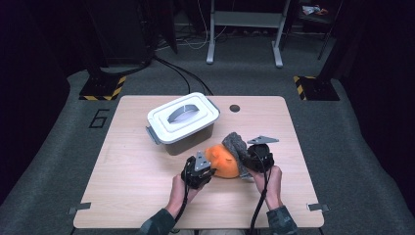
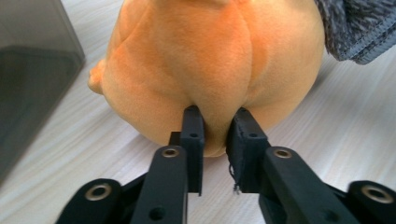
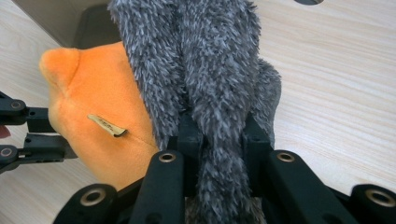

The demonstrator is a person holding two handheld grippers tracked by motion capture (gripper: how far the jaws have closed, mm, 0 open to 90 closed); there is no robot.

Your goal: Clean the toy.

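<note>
An orange plush toy (image 1: 224,165) lies on the wooden table (image 1: 137,186), just in front of the lidded box. A grey furry piece (image 1: 236,144) drapes over the toy's right side. My left gripper (image 2: 215,126) is shut on a fold of the orange plush (image 2: 210,60), pinched between its jaws. In the high view that left gripper (image 1: 209,169) sits at the toy's near left. My right gripper (image 3: 219,135) is shut on the grey fur (image 3: 210,70), which bulges up between the jaws. Beside it, the orange body (image 3: 93,98) carries a small tan tag (image 3: 107,125).
A grey plastic box with a white lid and handle (image 1: 183,122) stands behind the toy, close to its left; its wall (image 2: 28,70) shows in the left gripper view. A round hole (image 1: 235,107) sits near the table's far edge.
</note>
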